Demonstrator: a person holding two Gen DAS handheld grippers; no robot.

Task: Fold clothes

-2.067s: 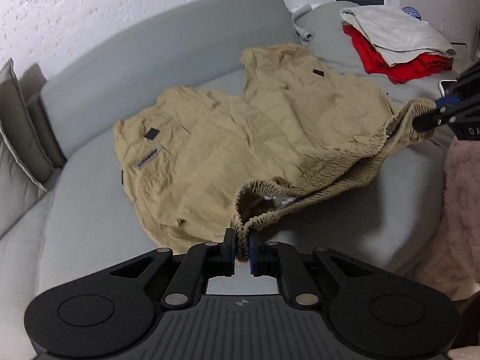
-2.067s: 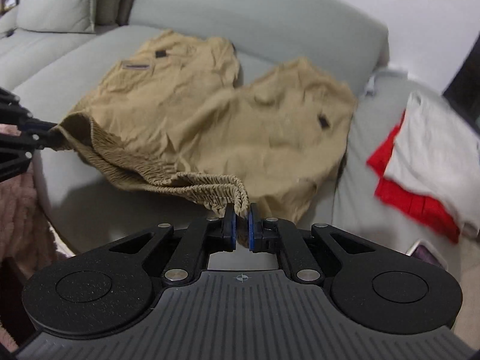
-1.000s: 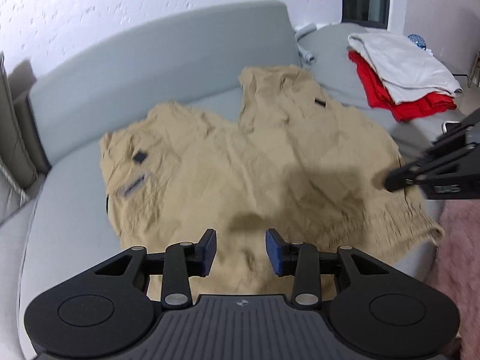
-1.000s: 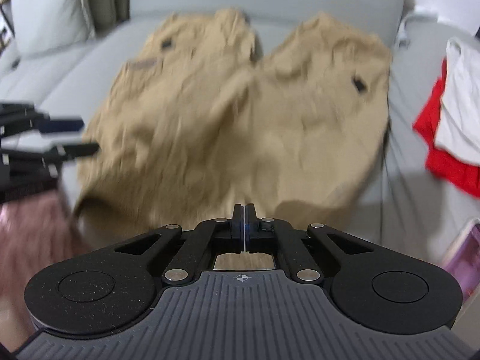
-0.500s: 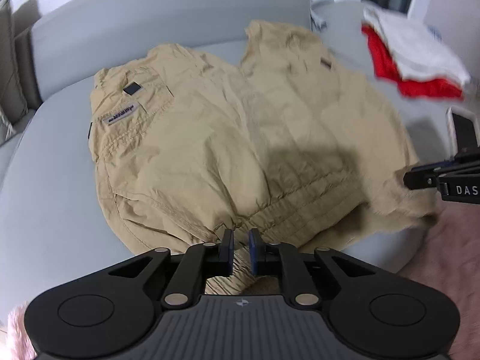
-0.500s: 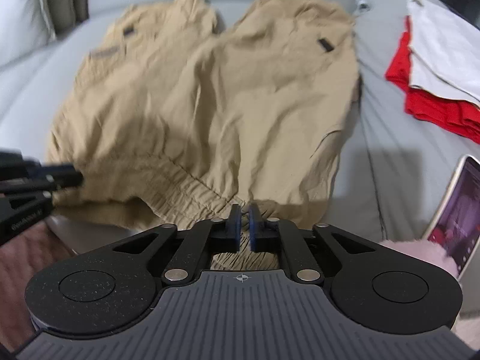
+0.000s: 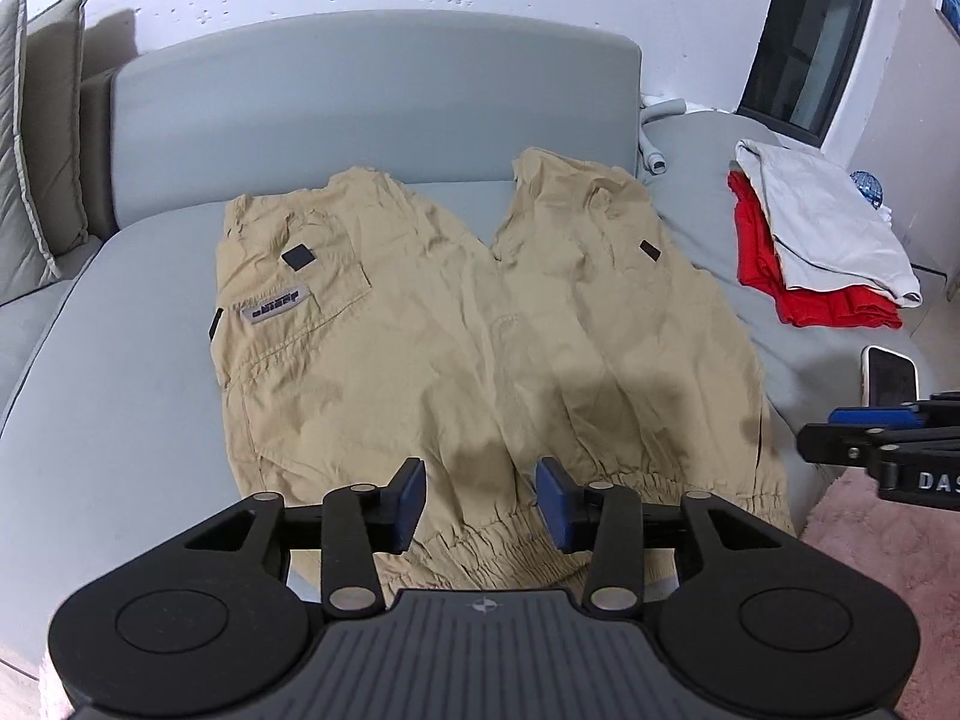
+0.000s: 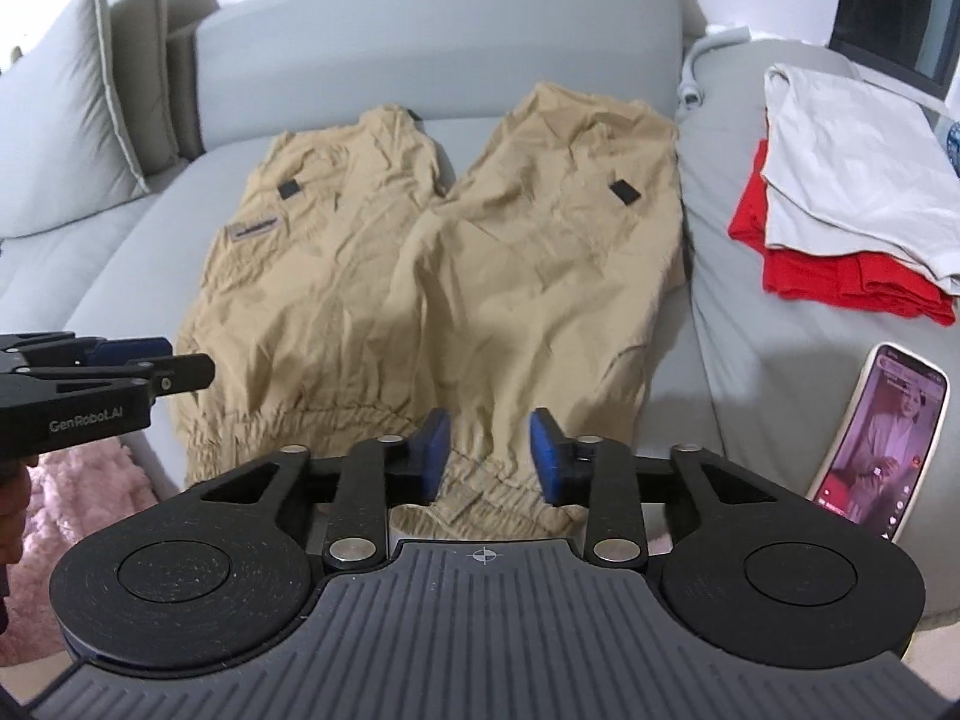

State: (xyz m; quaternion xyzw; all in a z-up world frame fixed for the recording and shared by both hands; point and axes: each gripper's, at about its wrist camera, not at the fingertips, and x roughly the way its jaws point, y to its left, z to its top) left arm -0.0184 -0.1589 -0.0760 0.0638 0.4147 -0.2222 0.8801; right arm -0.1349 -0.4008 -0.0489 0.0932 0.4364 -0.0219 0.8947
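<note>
Shorts (image 7: 480, 324) released, flat on sofa (image 7: 120, 420); both grippers opening.

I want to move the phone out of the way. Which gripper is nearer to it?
Right. The right gripper hangs over the shorts' waistband beside the phone; the left gripper is farther along the waistband.

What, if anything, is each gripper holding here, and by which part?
Nothing is held. The left gripper and right gripper both have their jaws opening above the elastic waistband of the khaki shorts, which lie spread flat on the sofa.
</note>
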